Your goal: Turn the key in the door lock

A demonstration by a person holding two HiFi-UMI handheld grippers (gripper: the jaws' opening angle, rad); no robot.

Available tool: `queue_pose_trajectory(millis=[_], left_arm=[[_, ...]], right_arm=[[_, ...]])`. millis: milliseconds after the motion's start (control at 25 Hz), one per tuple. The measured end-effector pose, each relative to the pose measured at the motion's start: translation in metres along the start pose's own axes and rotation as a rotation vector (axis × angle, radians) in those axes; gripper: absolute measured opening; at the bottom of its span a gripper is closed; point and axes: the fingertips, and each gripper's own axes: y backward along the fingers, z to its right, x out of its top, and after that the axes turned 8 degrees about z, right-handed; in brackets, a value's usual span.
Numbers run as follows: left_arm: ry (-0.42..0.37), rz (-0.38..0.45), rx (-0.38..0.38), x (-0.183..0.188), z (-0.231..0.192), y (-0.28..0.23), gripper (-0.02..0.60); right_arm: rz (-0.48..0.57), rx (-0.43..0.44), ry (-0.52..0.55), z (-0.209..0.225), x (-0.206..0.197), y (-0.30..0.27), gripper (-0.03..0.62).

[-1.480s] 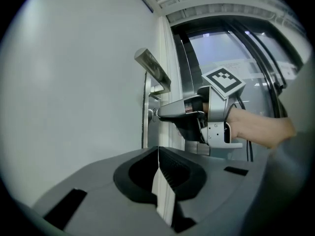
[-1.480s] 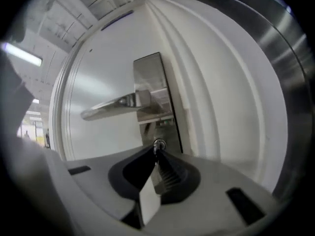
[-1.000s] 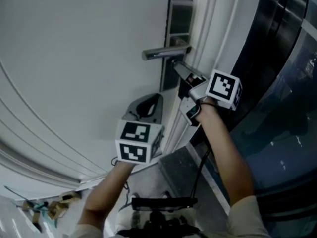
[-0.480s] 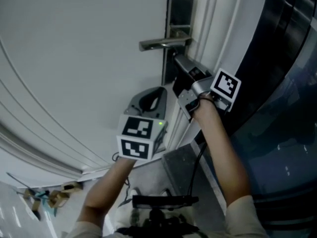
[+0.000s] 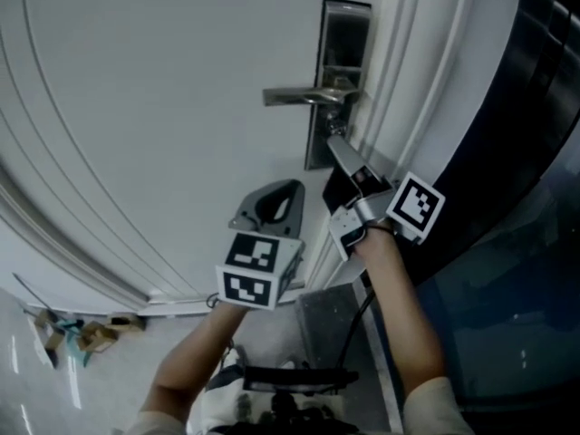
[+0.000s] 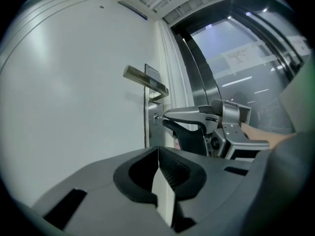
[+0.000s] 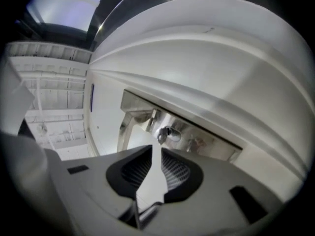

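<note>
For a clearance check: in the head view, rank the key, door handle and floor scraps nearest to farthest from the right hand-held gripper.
The right hand-held gripper has just been opening its jaws, nothing between them.
1. Key, in the lock at its tips.
2. Door handle, above.
3. Floor scraps, far lower left.

Key (image 6: 157, 117) in lock plate (image 6: 150, 134), below handle (image 6: 145, 80).

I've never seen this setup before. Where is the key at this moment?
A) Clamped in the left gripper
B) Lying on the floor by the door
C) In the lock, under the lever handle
C: the key sticks out of the lock plate just under the lever handle, ahead of the right gripper, whose jaws have just been opening and have nothing between them.
</note>
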Motion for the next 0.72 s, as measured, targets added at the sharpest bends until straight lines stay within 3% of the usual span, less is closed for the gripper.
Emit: queue_pose_trajectory(millis=[160, 280, 520, 720], left_arm=[[0.001, -0.031, 0.03, -0.014, -0.001, 0.003, 0.018], [0.001, -0.039, 0.045, -0.02, -0.001, 0.015, 0.018], [-0.014, -0.052, 0.073, -0.031, -0.006, 0.056, 0.018], [-0.047, -0.06, 0.114, -0.038, -0.014, 0.11, 0.018]], right_arm=[[-0.079, 0.03, 0.185, -0.002, -0.024, 0.016, 0.054], [-0.111, -0.007, 0.328, 0.003, -0.046, 0.037, 0.011], [-0.148, -0.011, 0.715, -0.018, -0.103, 0.067, 0.011], [-0.156, -0.037, 0.842, -0.04, -0.152, 0.088, 0.009]])
